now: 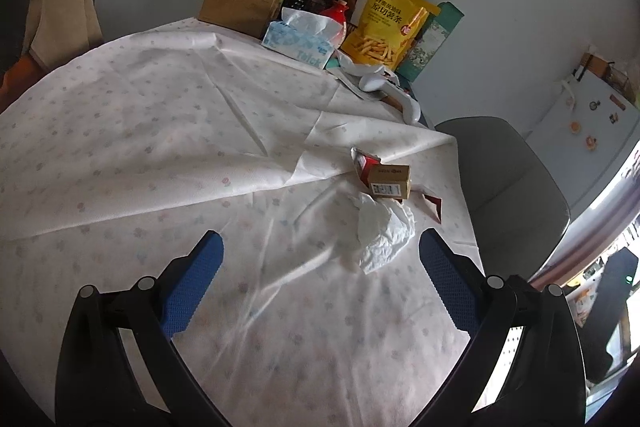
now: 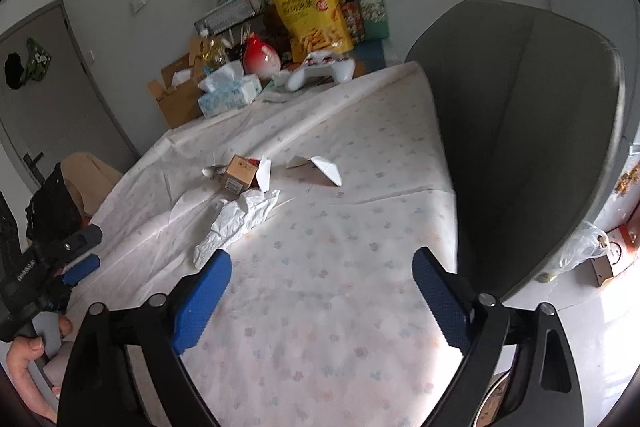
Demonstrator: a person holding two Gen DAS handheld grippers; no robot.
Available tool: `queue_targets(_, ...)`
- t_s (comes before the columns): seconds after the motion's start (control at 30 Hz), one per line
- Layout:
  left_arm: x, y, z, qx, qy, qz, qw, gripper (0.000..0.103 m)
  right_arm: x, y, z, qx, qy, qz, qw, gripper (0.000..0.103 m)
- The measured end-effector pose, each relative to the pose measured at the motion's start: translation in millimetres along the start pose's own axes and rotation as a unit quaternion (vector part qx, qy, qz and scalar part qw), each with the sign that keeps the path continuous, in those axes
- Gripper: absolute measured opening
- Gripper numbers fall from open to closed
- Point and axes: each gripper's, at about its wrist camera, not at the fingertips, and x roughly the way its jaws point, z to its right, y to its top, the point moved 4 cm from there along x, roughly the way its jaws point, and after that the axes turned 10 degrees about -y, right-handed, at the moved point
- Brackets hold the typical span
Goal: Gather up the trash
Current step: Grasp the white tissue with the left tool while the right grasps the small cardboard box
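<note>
Floral tablecloth (image 2: 320,267): crumpled tissue (image 2: 236,223) long axis diagonal, small carton (image 2: 239,174) beyond.

White cloth w/ pastel flowers, bright bits at the back.

Tablecloth (image 1: 160,131): white, faint pink/blue floral print. Crumpled tissue (image 1: 384,231) white; small box (image 1: 390,181) tan cardboard w/ white label. Snack bag (image 1: 386,23) yellow, tissue box (image 1: 298,45) pale blue, chair (image 2: 520,131) grey. Both grippers' pads (image 2: 202,299) blue on black.

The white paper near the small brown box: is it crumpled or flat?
Crumpled: the white paper bunches in creased, uneven folds beside the small brown cardboard box.
</note>
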Motion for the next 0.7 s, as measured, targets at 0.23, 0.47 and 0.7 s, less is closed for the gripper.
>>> queue_targets(0.23, 30, 0, 10, 0.008, -0.009, -0.033, 0.9994, 0.094, 35, 7, -9, 0.003, 0.027, -0.031, 0.999, 0.074)
queue_targets(0.47, 71, -14, 30, 0.029, -0.015, -0.083, 0.996, 0.071, 44, 11, -4, 0.011, 0.036, -0.038, 0.999, 0.067)
queue_targets(0.7, 104, -29, 41, 0.052, -0.004, -0.125, 0.9908, 0.046, 47, 21, 11, 0.015, 0.034, -0.037, 0.999, 0.061)
